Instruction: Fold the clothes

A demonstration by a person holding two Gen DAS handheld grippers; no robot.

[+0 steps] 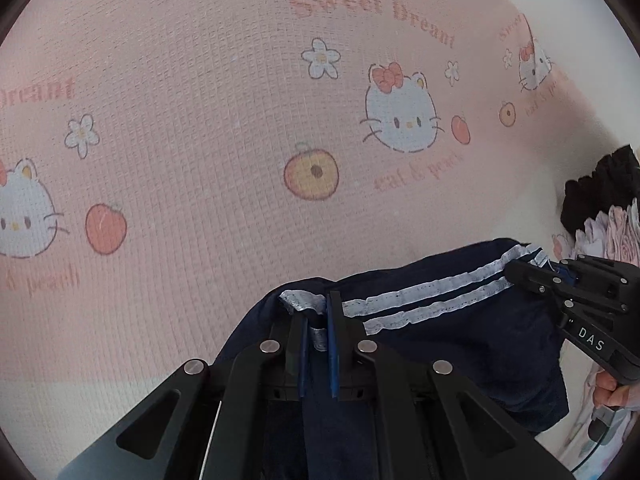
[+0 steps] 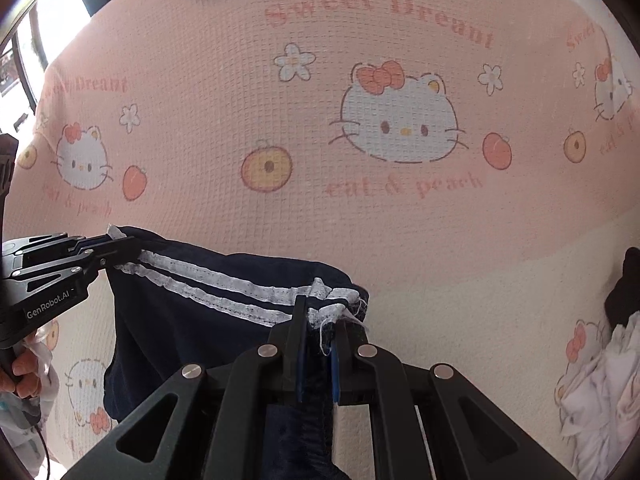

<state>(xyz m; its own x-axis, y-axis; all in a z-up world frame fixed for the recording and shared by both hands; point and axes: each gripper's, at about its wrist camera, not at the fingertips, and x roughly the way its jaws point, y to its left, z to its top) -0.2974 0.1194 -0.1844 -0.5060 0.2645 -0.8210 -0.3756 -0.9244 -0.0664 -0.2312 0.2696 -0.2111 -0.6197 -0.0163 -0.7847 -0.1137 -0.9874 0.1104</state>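
Both the left gripper (image 1: 318, 320) and right gripper (image 2: 320, 328) clench the soft, limp navy shorts (image 1: 460, 332) at opposite ends of its striped edge, the best hold.

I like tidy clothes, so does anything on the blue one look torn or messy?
Yes. At the corner of the navy garment pinched by the right gripper, loose white threads stick out from the striped edge, so it looks frayed. The left gripper holds the other end, where the stripes look neat.

Both grippers point steeply downward, side by side. The left gripper (image 1: 320, 320) is clamped tight, a hand (image 2: 22, 372) gripping its handle. The right gripper (image 2: 320, 320) is likewise clamped tight, its hand (image 1: 610, 390) wrapped around the handle.
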